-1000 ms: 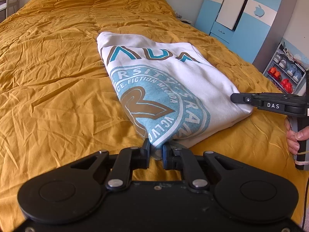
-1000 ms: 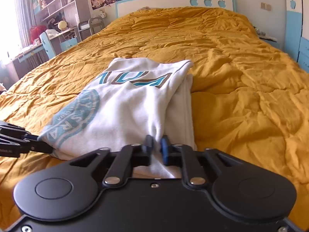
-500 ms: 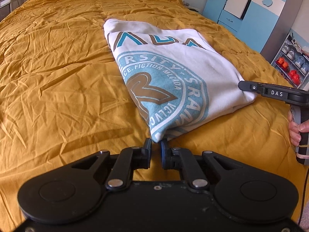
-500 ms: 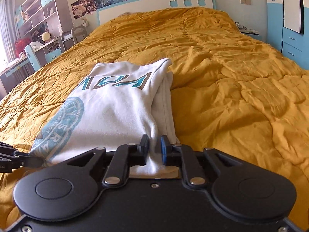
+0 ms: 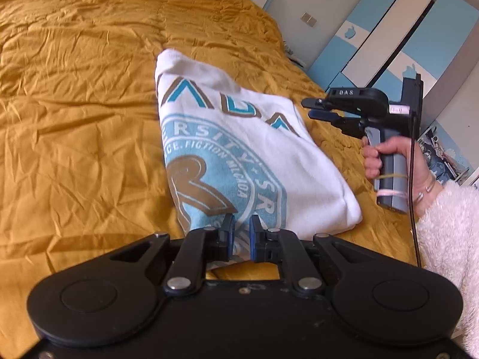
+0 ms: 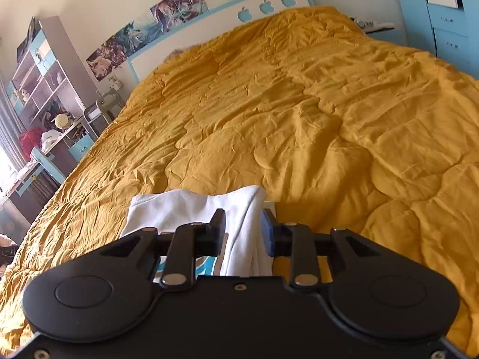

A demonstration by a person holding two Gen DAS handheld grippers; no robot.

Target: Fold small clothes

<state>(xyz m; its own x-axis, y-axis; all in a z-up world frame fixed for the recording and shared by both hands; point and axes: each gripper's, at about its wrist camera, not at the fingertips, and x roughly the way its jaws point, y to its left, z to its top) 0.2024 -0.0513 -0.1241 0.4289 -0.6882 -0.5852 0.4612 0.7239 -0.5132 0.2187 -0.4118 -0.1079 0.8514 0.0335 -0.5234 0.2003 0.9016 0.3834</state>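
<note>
A folded white T-shirt [image 5: 239,155] with a teal and brown round print lies on the mustard quilt [image 5: 74,104]. My left gripper [image 5: 240,233] is slightly open above the shirt's near corner, with nothing held between its pads. My right gripper [image 5: 314,109] hovers open above the shirt's far right edge, held by a hand in a white fleece sleeve. In the right wrist view the right gripper [image 6: 243,229] is open over the shirt's far end [image 6: 191,206], and no cloth is pinched.
The quilt [image 6: 299,119] covers the whole bed up to a white headboard [image 6: 263,6] with blue apple shapes. Blue and white wardrobes [image 5: 404,30] stand to the right. A desk and shelves [image 6: 45,104] stand beyond the bed's left side.
Both grippers have let go of the shirt's near edge and opened. The right gripper has lifted and moved forward over the shirt's far end. The left gripper has moved forward slightly over the near corner.
</note>
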